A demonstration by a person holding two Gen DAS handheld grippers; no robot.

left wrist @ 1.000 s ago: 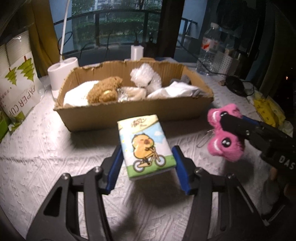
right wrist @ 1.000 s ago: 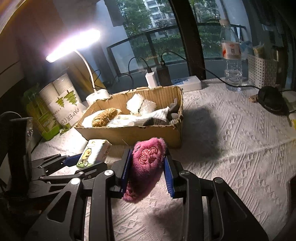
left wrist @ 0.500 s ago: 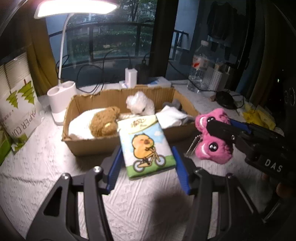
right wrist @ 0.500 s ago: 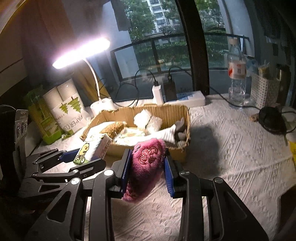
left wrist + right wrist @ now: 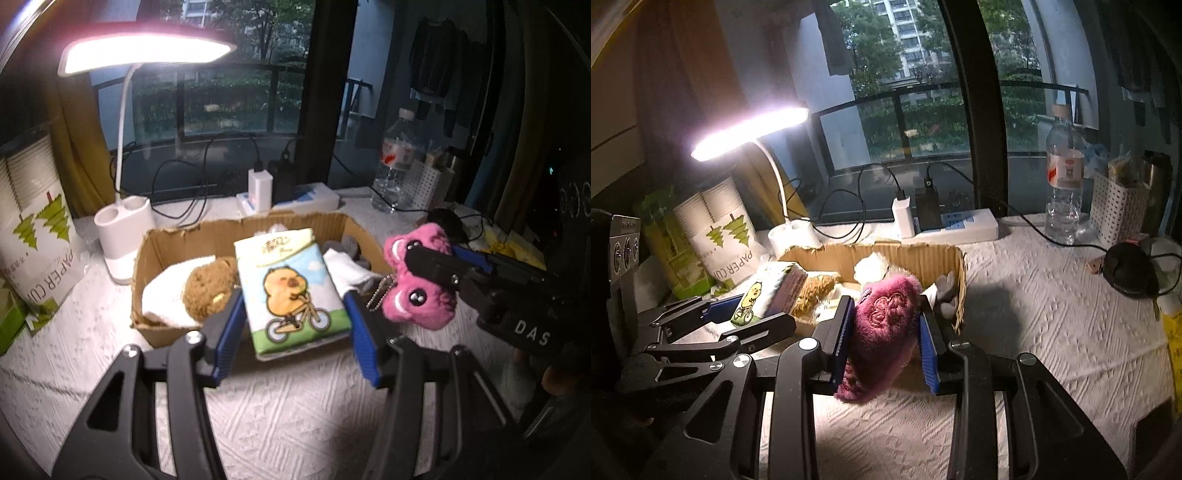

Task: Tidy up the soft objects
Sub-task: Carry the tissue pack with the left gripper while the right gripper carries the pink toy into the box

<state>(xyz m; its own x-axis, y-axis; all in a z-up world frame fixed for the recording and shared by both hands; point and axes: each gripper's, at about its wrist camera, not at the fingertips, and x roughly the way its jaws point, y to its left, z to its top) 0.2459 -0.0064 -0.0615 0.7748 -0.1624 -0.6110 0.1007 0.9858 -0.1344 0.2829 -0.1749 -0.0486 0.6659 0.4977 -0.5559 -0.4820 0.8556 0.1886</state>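
Observation:
My left gripper [image 5: 293,299] is shut on a tissue pack [image 5: 290,291] printed with a yellow animal on a bicycle. It holds the pack above the front edge of the cardboard box [image 5: 155,243]. The pack also shows in the right wrist view [image 5: 768,291]. My right gripper [image 5: 886,314] is shut on a pink plush toy [image 5: 882,328], held in the air near the box's right front corner [image 5: 960,280]. The toy shows in the left wrist view [image 5: 417,291]. The box holds a brown plush [image 5: 208,288], white soft items [image 5: 166,291] and a grey item [image 5: 351,247].
A lit white desk lamp [image 5: 123,236] stands left of the box. A paper cup sleeve [image 5: 37,229] is at far left. A power strip with chargers [image 5: 288,195], a water bottle [image 5: 393,173] and a white basket [image 5: 1119,210] stand behind. A black object [image 5: 1130,269] lies right.
Both grippers have risen and moved toward the box with their loads. The tissue pack now overlaps the box's front edge, and the pink toy sits higher beside the box.

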